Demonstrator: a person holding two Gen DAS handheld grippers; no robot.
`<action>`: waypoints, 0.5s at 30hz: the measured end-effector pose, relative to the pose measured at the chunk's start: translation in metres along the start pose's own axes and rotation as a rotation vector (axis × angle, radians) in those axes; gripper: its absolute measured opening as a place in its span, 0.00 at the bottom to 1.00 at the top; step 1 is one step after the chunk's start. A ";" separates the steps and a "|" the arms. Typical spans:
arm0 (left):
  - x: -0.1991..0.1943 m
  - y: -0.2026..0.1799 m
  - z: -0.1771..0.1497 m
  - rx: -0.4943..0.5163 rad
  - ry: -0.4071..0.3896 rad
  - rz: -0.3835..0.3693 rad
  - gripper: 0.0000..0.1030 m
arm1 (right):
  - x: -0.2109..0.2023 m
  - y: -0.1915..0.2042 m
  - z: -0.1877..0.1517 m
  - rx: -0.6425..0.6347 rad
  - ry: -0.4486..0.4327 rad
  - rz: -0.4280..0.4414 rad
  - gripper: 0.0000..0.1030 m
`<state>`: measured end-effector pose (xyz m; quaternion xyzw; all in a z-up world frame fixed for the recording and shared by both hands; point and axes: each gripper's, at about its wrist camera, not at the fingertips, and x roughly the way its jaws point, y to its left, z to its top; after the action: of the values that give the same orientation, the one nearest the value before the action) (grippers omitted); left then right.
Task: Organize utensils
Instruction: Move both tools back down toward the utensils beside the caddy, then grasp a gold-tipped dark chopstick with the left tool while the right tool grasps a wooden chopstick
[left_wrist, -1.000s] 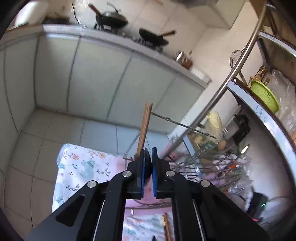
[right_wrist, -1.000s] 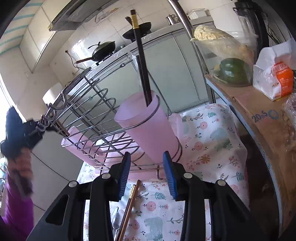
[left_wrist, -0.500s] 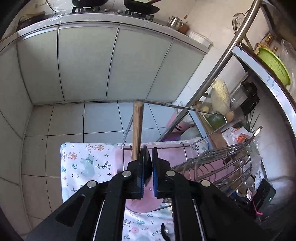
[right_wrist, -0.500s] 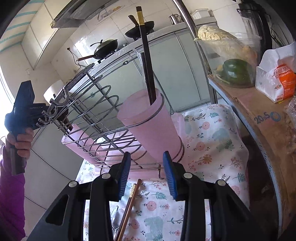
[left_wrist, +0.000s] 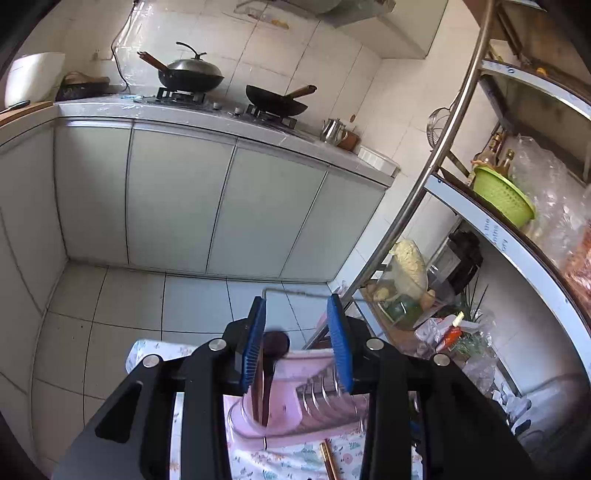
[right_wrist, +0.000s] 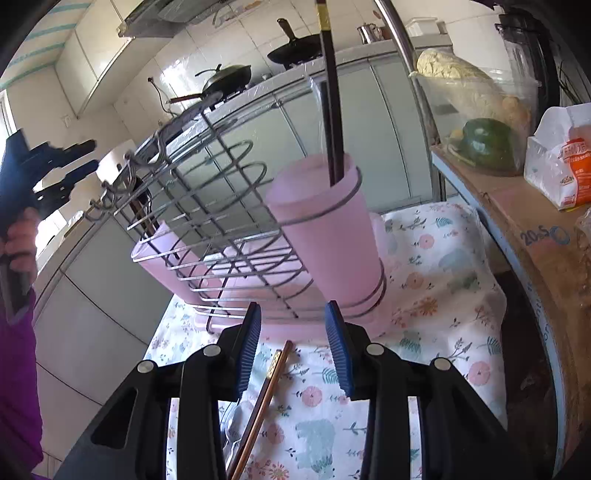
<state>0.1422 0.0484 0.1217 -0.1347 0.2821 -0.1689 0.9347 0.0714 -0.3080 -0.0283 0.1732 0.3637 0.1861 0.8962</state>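
On a floral cloth (right_wrist: 436, 280) sits a wire dish rack (right_wrist: 221, 229) with pink plastic holders fitted into it. Seen from the right wrist camera, a pink cup (right_wrist: 328, 236) stands in a wire ring at the rack's near corner, and a pair of dark chopsticks (right_wrist: 332, 110) stands upright in it, tips down. The right gripper (right_wrist: 293, 347) hovers just in front of the rack with its blue-padded jaws apart and nothing clamped between them. Below it, another pair of chopsticks (right_wrist: 264, 398) lies flat on the cloth beside a metal spoon (right_wrist: 231, 432) (mostly hidden by the gripper body).

From the left wrist camera, the left gripper (left_wrist: 299, 343) is above the rack's far pink holder (left_wrist: 295, 402). Its jaws have just been opening and now stand apart. A brown wooden utensil (left_wrist: 267, 369) stands in that holder, its rounded top close beside the left pad; whether it touches the pad cannot be told. The person's left hand (right_wrist: 20, 236), in a purple sleeve (right_wrist: 16, 369), grips the handle.

Behind, a kitchen counter (left_wrist: 221, 122) carries two woks on a stove.
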 end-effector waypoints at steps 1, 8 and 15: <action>-0.004 0.000 -0.009 -0.002 0.003 -0.001 0.34 | 0.001 0.000 -0.001 0.004 0.007 0.002 0.35; -0.005 -0.004 -0.086 -0.021 0.104 -0.014 0.34 | 0.025 0.005 -0.018 0.025 0.147 0.023 0.35; 0.036 0.012 -0.173 -0.134 0.317 -0.016 0.33 | 0.070 0.006 -0.039 0.115 0.332 0.050 0.30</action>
<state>0.0743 0.0186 -0.0386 -0.1705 0.4353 -0.1762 0.8662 0.0885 -0.2639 -0.0933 0.1999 0.5122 0.2132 0.8076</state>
